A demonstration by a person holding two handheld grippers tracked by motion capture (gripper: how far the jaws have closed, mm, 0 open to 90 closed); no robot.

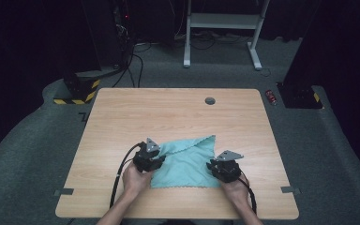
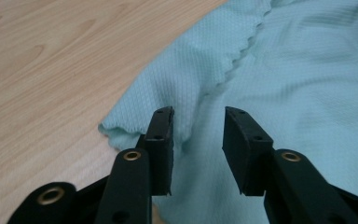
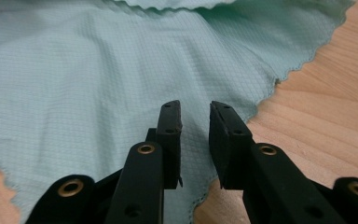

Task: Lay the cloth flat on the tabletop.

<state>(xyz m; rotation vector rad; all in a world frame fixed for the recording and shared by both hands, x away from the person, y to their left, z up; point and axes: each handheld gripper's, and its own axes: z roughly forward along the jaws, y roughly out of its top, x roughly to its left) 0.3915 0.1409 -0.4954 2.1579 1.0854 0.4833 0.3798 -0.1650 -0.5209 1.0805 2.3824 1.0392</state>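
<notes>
Turquoise cloth (image 1: 187, 164) lies on the near half of the wooden table (image 1: 168, 117), between the two hand-held grippers, folded so that one layer overlaps another and an upper corner runs out to a point towards the far right. Its weave is a fine waffle or grid texture, matte and soft-looking, and its edges are cut in small scallops; in the left gripper view the scalloped border of the top layer (image 2: 242, 51) crosses the lower layer on a slant. The fabric rises in gentle wrinkles rather than lying fully flat.

Left gripper (image 1: 148, 157) sits at the cloth's left edge, its jaws parted with a clear gap; the black, blocky pads (image 2: 163, 140) hover over the fabric's rumpled edge without pinching it, so the cloth is let go on this side. Right gripper (image 1: 225, 168) sits at the cloth's right edge, its jaws likewise apart, the flat rubbery pads (image 3: 226, 140) above the scalloped hem and pressing on nothing. Each gripper carries a grey three-cornered plate on top and trails a black cable.

The table is pale wood with a straight, streaky grain and rounded corners, and has a round dark grommet (image 1: 210, 101) near its far edge.
</notes>
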